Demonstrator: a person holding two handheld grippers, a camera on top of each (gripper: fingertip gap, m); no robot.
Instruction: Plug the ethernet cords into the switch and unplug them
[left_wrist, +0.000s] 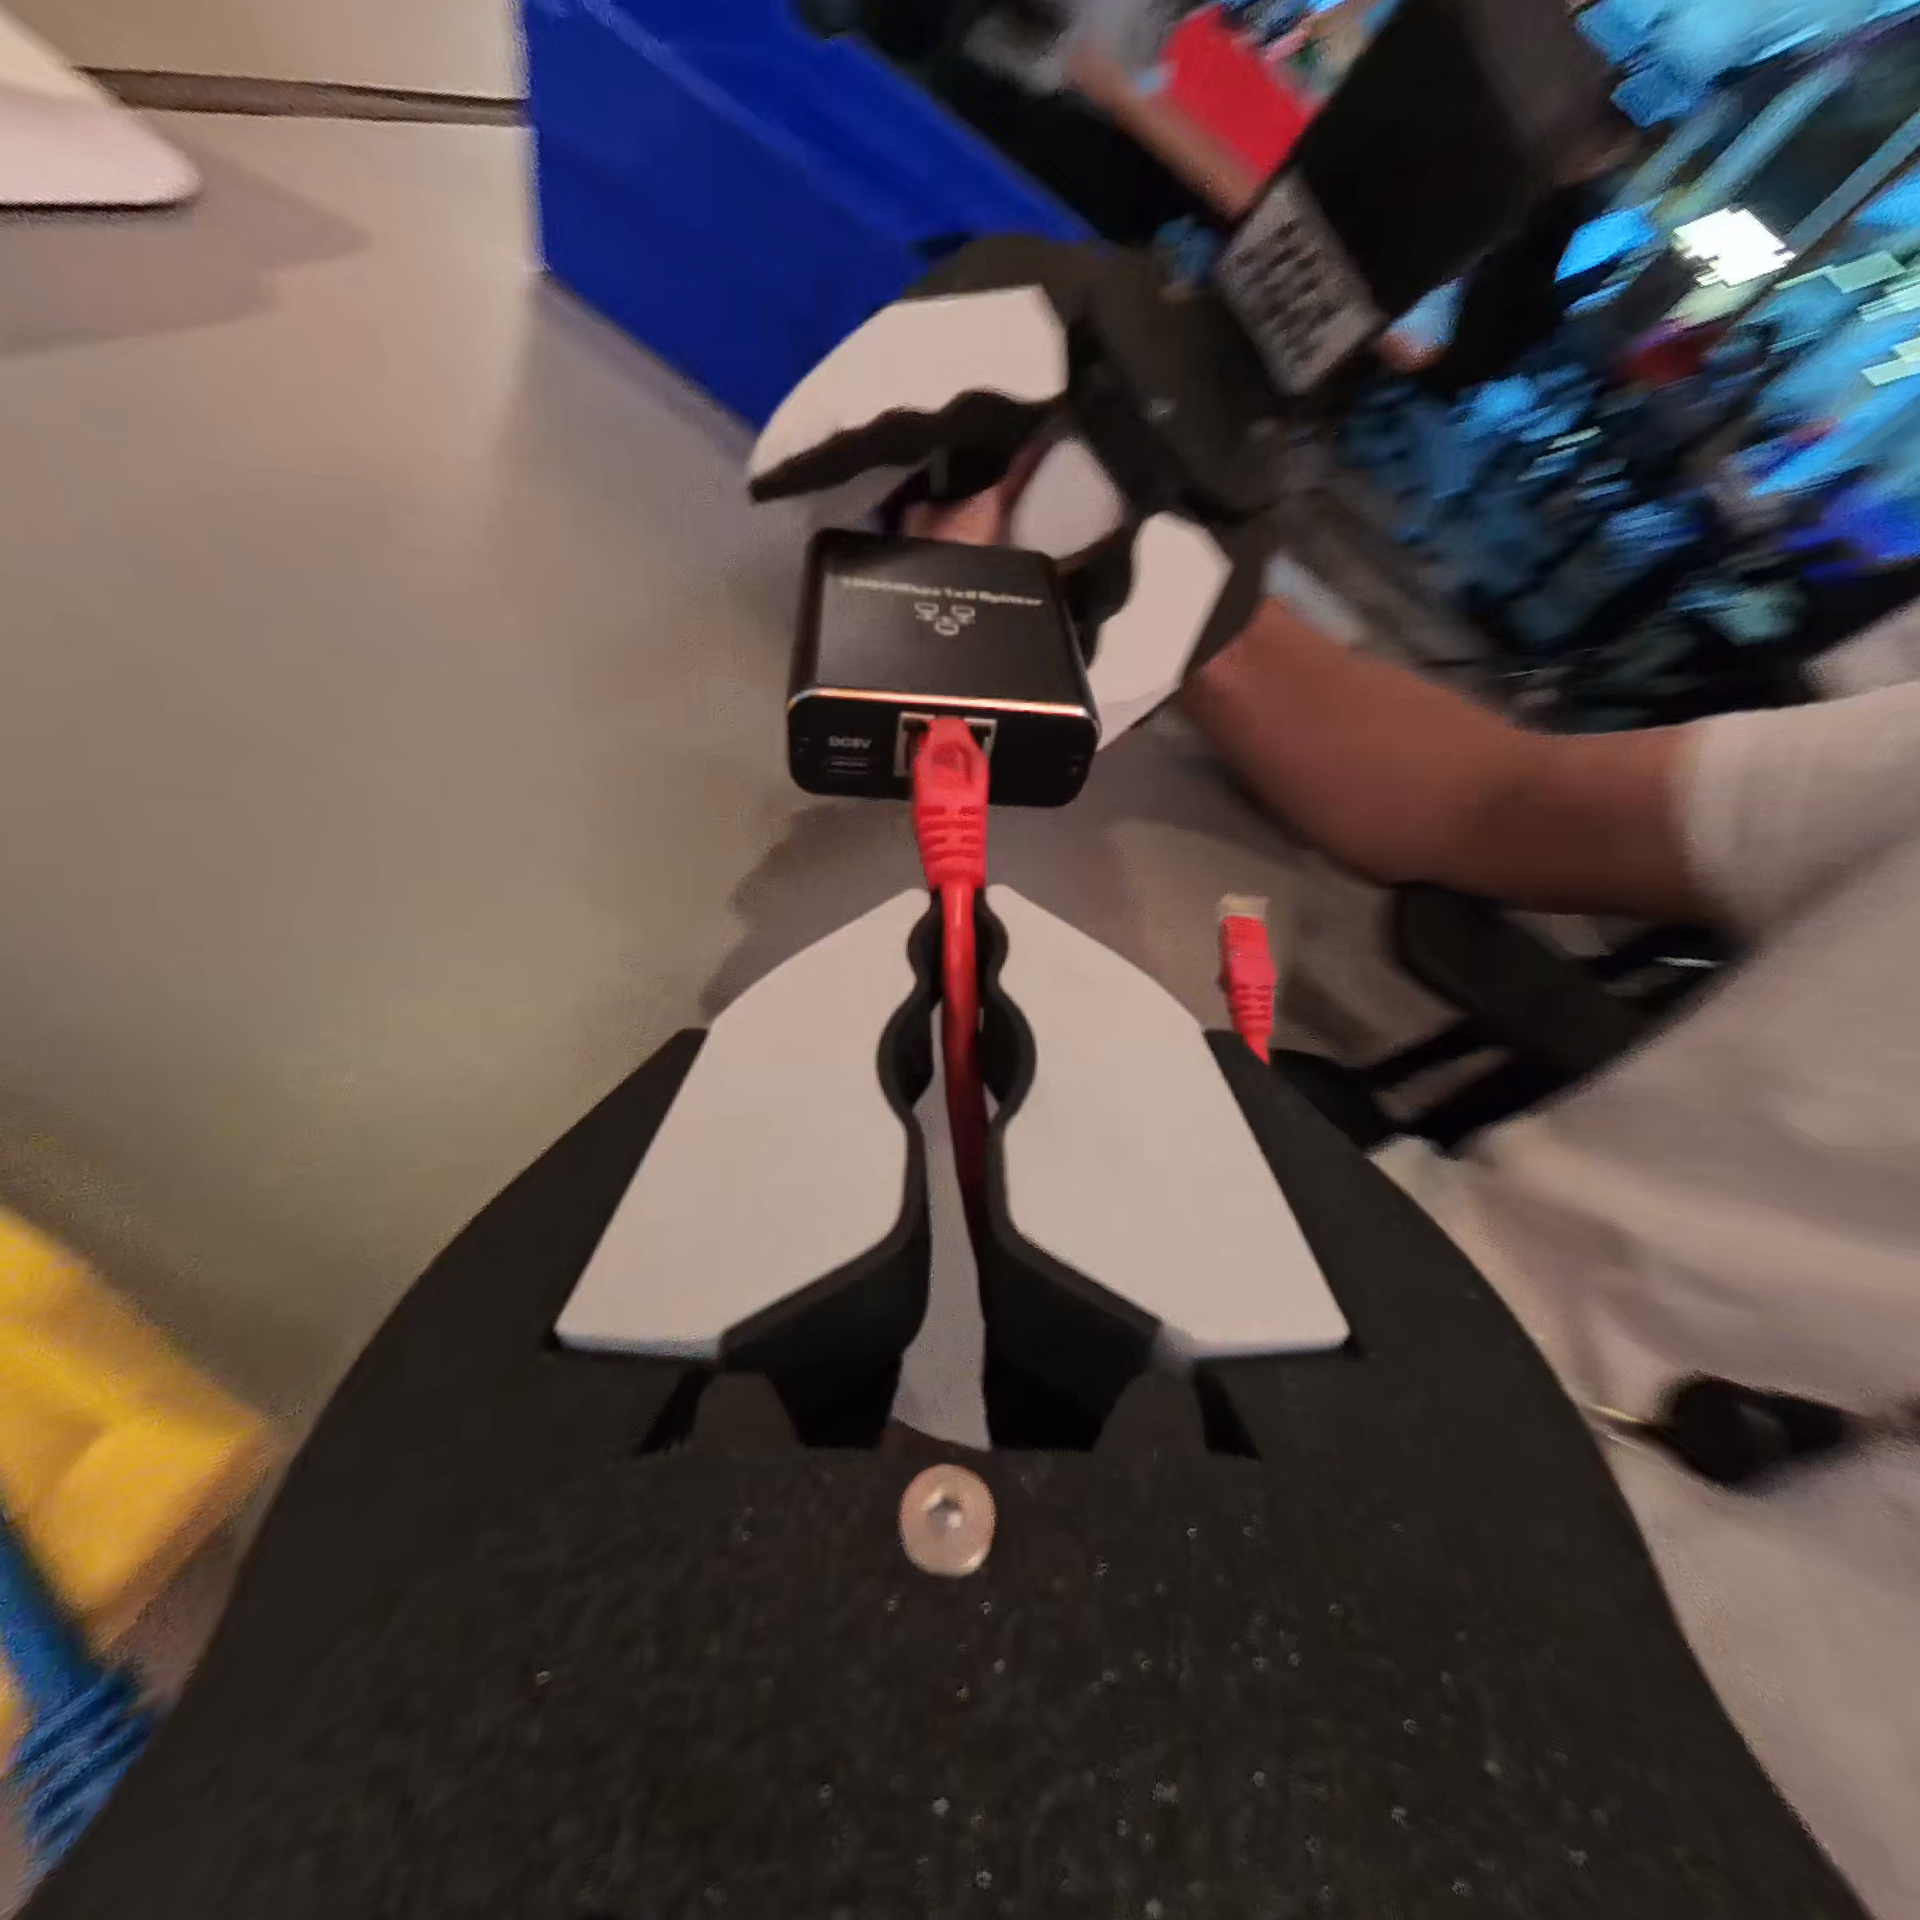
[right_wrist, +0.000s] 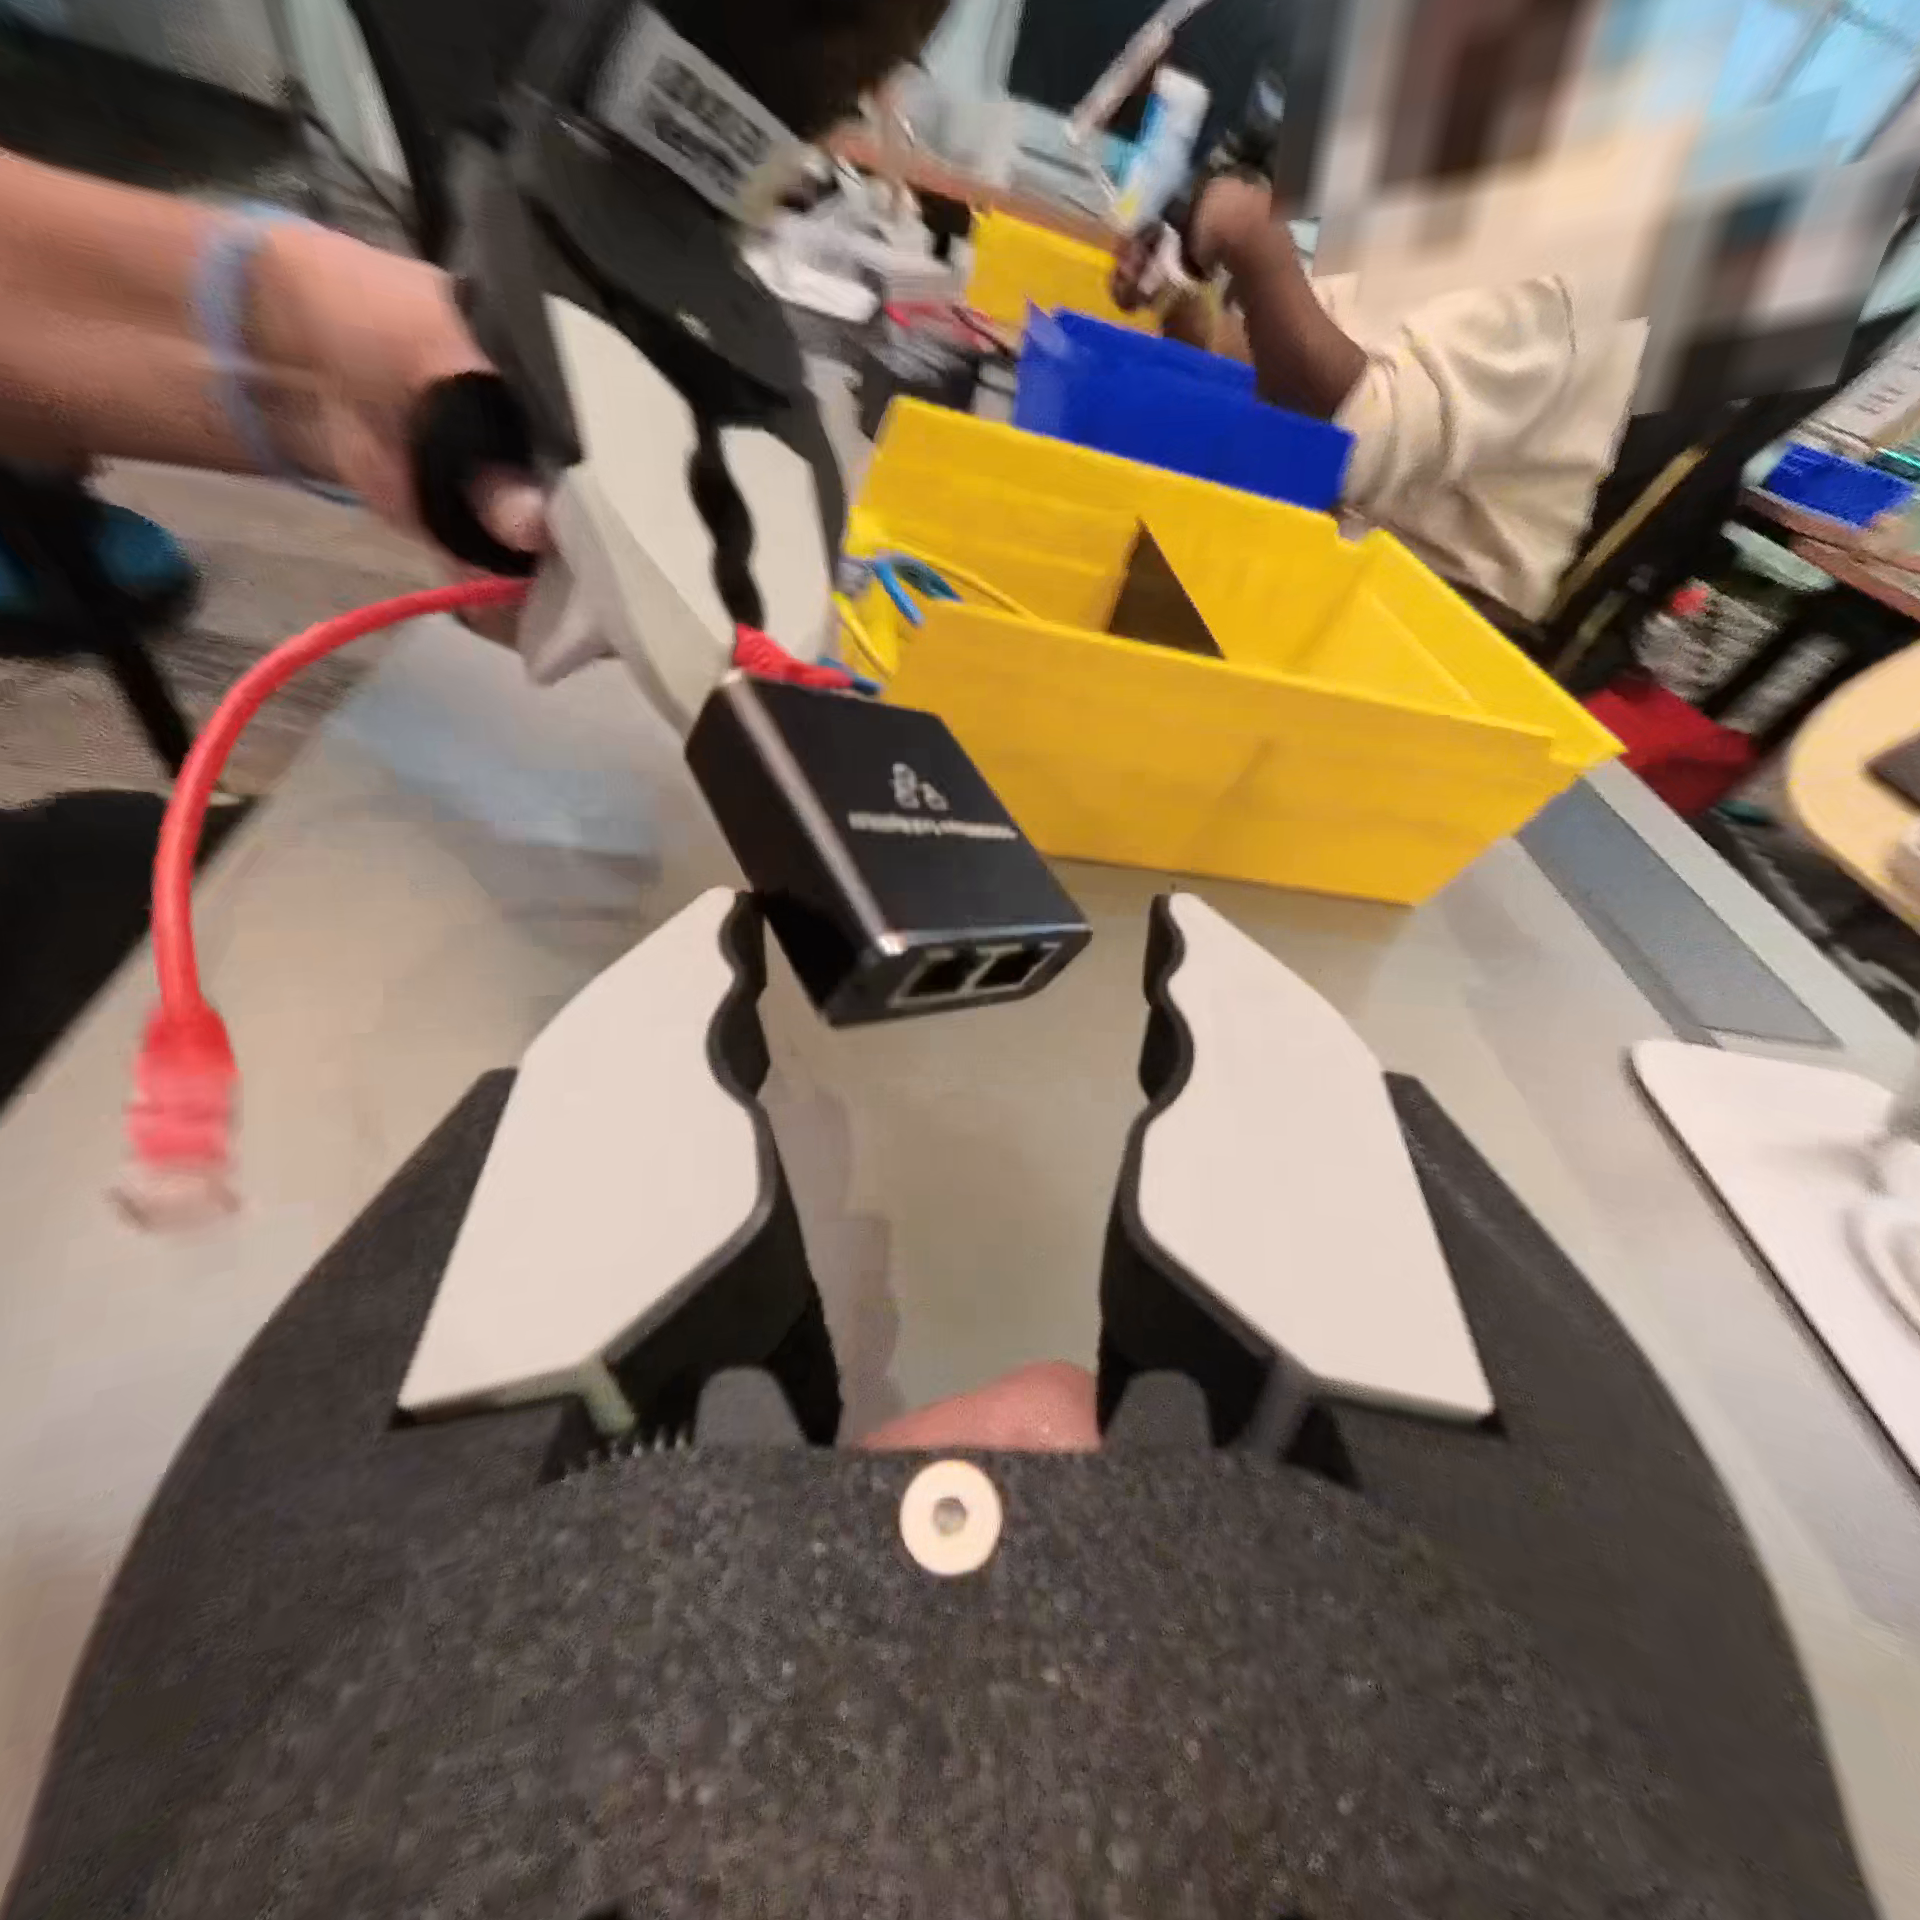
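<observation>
A small black switch (left_wrist: 940, 634) hangs just above the grey table (left_wrist: 312, 727), tilted. My left gripper (left_wrist: 961, 904) is shut on a red ethernet cord (left_wrist: 961, 997) just behind its plug (left_wrist: 948, 800), which sits in the single port on the switch's near face. The cord's other plug (left_wrist: 1247, 961) hangs free beside my right finger. In the right wrist view, the switch (right_wrist: 883, 831) turns two empty ports (right_wrist: 977, 971) toward my right gripper (right_wrist: 951, 925). That gripper is open around this end, its left fingertip (right_wrist: 717, 935) close to the switch. The free plug (right_wrist: 182, 1101) dangles at left.
A yellow divided bin (right_wrist: 1195, 748) and a blue bin (right_wrist: 1164, 416) stand on the table behind the switch. Another person's cream sleeve (right_wrist: 1455, 416) is beyond them. A white pad (right_wrist: 1766, 1195) lies at right. A blue bin (left_wrist: 727, 208) stands at the back in the left wrist view.
</observation>
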